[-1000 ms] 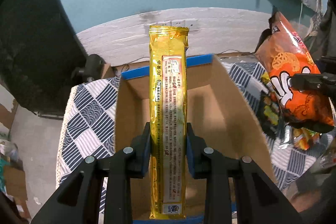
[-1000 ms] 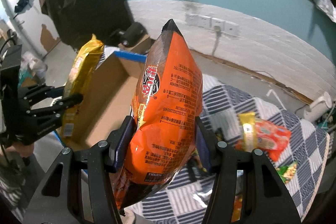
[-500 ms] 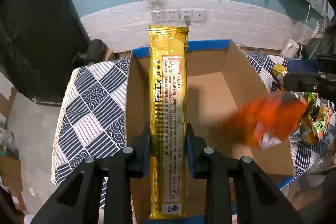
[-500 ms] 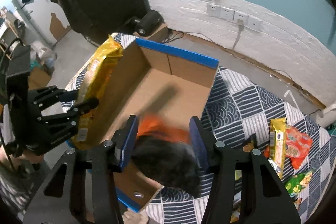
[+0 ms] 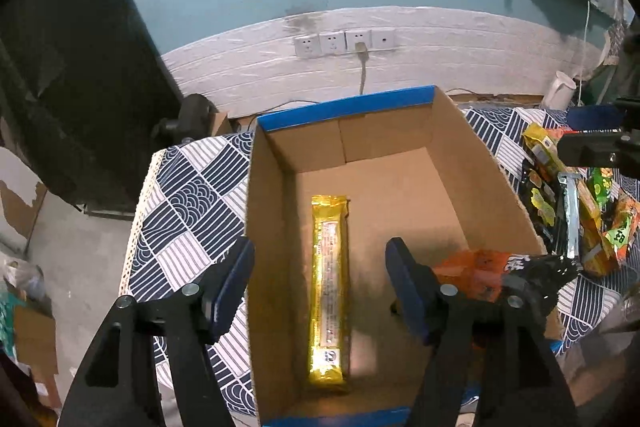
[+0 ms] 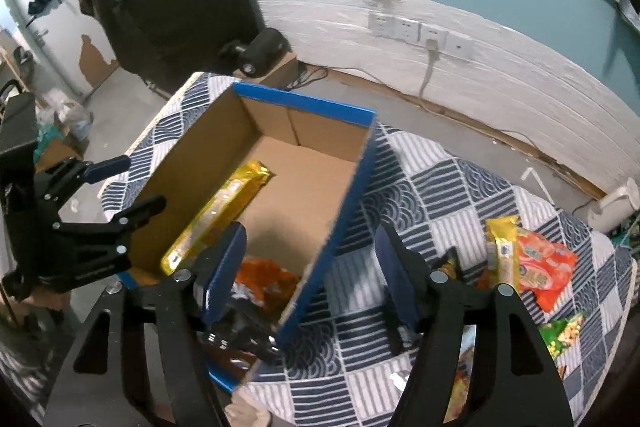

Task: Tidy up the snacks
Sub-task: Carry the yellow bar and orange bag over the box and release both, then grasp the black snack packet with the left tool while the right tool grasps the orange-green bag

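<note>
An open cardboard box (image 5: 344, 107) with a blue-taped rim stands on the patterned cloth. A long yellow snack pack (image 5: 329, 287) lies flat on its floor along the left wall. An orange snack bag (image 5: 472, 273) rests in the box's near right corner. My left gripper (image 5: 320, 263) hovers above the yellow pack, its jaws opening, with nothing pressed between the pads. My right gripper (image 6: 310, 251) hangs over the box's right wall (image 6: 340, 223), jaws opening too and holding nothing. From the right wrist view the yellow pack (image 6: 216, 215), orange bag (image 6: 260, 279) and left gripper (image 6: 134, 185) all show.
Several loose snack packs (image 6: 532, 267) lie on the blue-and-white cloth (image 6: 432, 195) right of the box, also visible as a pile (image 5: 576, 211) from the left wrist. A black device (image 6: 260, 51) sits beyond the table's far corner. A white-panelled wall with sockets (image 5: 344, 43) stands behind.
Both grippers have spread their jaws and let go. The yellow pack dropped from the left gripper to the box floor. The orange bag fell from the right gripper into the box's near corner.
</note>
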Tool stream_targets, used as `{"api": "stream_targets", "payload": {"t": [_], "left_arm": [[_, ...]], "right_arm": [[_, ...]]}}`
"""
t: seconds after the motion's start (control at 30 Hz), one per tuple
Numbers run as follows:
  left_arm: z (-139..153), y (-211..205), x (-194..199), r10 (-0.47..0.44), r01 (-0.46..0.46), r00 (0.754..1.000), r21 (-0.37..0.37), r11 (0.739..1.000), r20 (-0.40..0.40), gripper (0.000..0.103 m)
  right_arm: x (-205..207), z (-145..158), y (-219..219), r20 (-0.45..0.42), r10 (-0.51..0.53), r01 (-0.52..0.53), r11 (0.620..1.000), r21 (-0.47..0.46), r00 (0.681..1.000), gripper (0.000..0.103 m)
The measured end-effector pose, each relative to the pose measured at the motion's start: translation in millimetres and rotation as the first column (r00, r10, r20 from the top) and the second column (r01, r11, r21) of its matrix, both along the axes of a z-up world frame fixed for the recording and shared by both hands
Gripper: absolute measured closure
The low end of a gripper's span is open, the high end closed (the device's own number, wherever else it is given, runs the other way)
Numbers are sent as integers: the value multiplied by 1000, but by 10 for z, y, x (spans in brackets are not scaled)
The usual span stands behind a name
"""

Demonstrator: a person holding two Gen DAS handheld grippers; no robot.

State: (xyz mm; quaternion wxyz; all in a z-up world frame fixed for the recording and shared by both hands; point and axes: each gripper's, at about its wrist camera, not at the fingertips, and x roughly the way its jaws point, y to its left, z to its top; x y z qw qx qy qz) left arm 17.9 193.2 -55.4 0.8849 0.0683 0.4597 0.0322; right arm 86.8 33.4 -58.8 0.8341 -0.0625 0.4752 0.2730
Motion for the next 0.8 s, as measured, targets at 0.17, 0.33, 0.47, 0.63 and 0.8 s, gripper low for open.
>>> {"api": "stream_targets", "payload": {"t": [0.17,0.33,0.47,0.63,0.8], "left_arm": [[66,-189,48,-28,28,1000,10,1000,5,34],[155,-385,102,-60,60,998,-5,998,21,33],[211,-579,138,-91,91,995,-6,996,30,33],[256,-822,172,-130,130,991,5,991,38,33],[310,-1071,217,-167,167,985,-1,986,41,33]], "right_arm": [[-35,-8,-243,4,-32,32,999,-1,999,29],[-66,-27,-550,-2,-77,77,997,-5,997,29],[-87,-51,-826,-6,-121,121,993,-6,993,29],[-142,-105,-1189,-16,-178,178,984,-11,984,29],[-194,-117,-1498,-23,-230,230,973,-6,973,29]]}}
